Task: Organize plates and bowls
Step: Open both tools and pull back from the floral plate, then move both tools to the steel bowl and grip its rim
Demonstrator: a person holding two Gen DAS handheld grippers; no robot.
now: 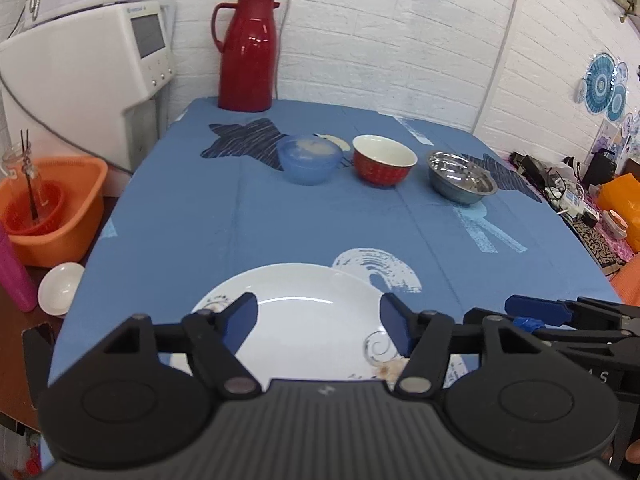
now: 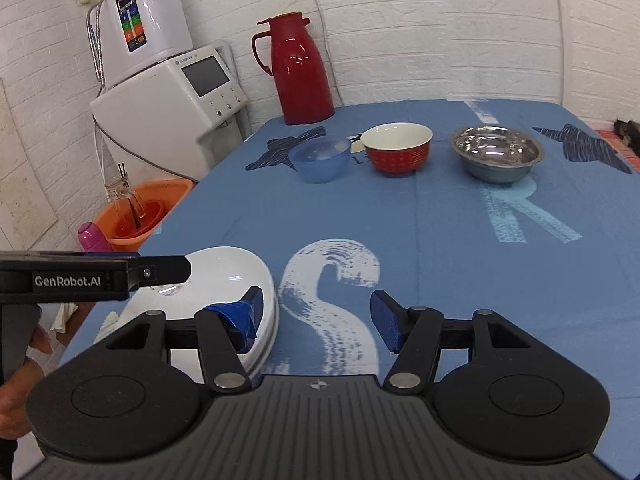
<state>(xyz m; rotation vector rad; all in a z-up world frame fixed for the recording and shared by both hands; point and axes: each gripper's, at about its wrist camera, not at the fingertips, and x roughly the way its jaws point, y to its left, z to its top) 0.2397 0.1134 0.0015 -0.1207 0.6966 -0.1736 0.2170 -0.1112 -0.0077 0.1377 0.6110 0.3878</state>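
Note:
A white plate [image 1: 308,320] with a scroll pattern lies on the blue tablecloth [image 1: 280,232] near the front edge. My left gripper [image 1: 318,322] hovers over it, open, with its blue pads on either side of the plate's middle. In the right wrist view the same plate [image 2: 228,276] is at the lower left. There my right gripper [image 2: 316,322] is open, its taped left finger [image 2: 240,314] over the plate's right rim. Across the far side stand a blue plastic bowl [image 1: 310,158], a red bowl [image 1: 384,160] and a steel bowl [image 1: 462,176], all upright and apart.
A red thermos jug [image 1: 248,48] stands at the table's back left corner. Off the left edge are a white appliance [image 1: 80,68], an orange basin [image 1: 52,208] with a glass jar, a pink bottle and a small white dish [image 1: 60,288]. Clutter lines the right side [image 1: 580,196].

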